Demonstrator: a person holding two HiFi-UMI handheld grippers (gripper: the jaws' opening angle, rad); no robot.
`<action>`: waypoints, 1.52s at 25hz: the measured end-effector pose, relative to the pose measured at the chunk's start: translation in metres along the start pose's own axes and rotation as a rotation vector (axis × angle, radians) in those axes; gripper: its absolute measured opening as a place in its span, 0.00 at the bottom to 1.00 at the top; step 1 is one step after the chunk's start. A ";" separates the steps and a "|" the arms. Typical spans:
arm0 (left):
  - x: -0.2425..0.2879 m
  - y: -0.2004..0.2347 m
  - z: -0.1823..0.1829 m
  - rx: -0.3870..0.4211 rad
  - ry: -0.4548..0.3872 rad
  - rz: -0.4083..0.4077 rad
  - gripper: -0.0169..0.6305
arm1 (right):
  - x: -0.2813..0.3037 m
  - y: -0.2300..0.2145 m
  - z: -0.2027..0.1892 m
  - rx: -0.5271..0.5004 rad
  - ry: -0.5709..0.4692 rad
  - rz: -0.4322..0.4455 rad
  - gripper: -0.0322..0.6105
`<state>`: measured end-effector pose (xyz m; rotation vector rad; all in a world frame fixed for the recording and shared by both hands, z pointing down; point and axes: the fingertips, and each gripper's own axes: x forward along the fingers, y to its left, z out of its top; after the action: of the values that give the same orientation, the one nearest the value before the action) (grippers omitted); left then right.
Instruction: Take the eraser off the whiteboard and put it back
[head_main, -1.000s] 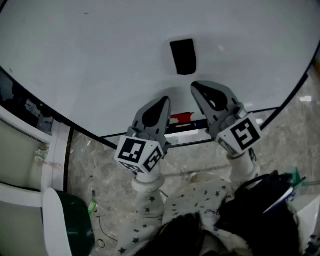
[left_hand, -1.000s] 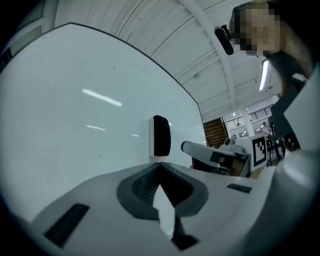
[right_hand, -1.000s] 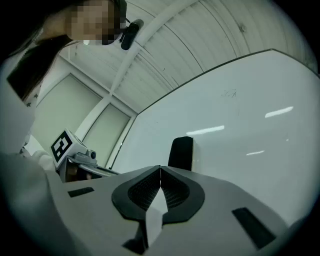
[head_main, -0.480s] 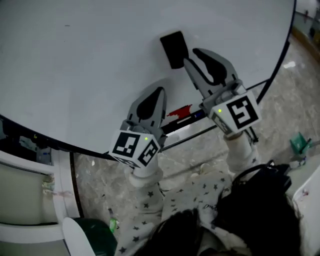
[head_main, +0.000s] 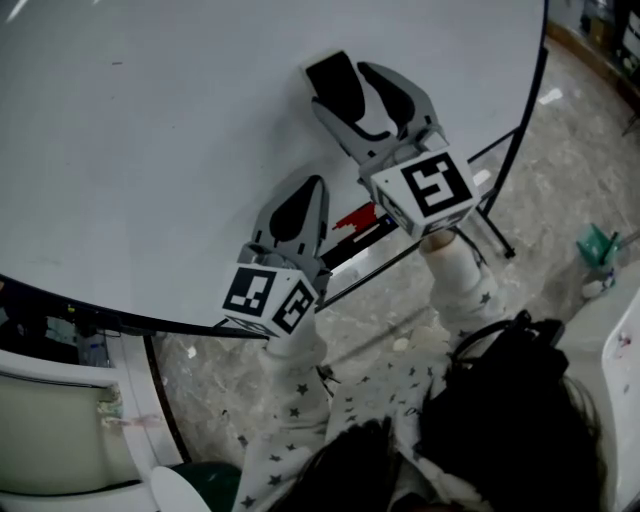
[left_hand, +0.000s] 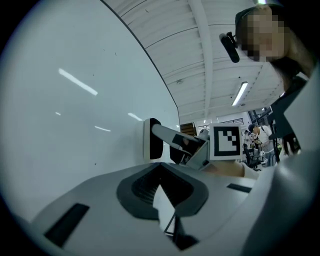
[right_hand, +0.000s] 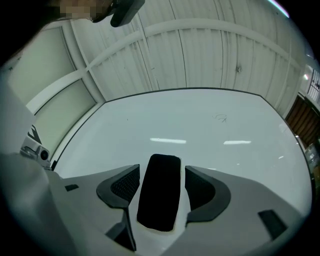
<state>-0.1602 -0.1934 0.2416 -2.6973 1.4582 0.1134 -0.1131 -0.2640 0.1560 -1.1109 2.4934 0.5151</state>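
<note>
A black eraser (head_main: 330, 78) sticks flat on the whiteboard (head_main: 150, 150). My right gripper (head_main: 342, 88) has reached up to it, and its jaws are opening. In the right gripper view the eraser (right_hand: 159, 192) lies lengthwise between the two pads (right_hand: 122, 185), with a thin gap on each side. My left gripper (head_main: 318, 182) is lower on the board, shut and empty, its tips (left_hand: 161, 164) meeting. From the left gripper view the eraser (left_hand: 152, 139) stands out edge-on from the board, with the right gripper beside it.
A marker tray (head_main: 400, 255) runs along the board's lower edge, with a red marker (head_main: 352, 220) lying in it. The board's black frame leg (head_main: 495, 235) stands on the marble floor. A dark bag (head_main: 500, 420) hangs at my right side.
The right gripper rose up the board from below the eraser, and its jaws went from shut to open around the eraser. The left gripper stayed low and shut.
</note>
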 end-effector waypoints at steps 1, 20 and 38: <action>0.001 0.000 0.001 -0.001 -0.007 -0.002 0.03 | 0.003 -0.001 -0.002 0.006 0.006 -0.012 0.47; -0.006 0.024 0.000 -0.048 -0.034 0.111 0.03 | 0.020 -0.003 -0.021 -0.003 0.047 -0.137 0.47; -0.007 0.017 0.002 -0.044 -0.032 0.092 0.03 | 0.004 -0.010 -0.011 0.060 0.028 -0.121 0.45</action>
<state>-0.1784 -0.1966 0.2396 -2.6493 1.5895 0.1954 -0.1097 -0.2777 0.1615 -1.2443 2.4301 0.3906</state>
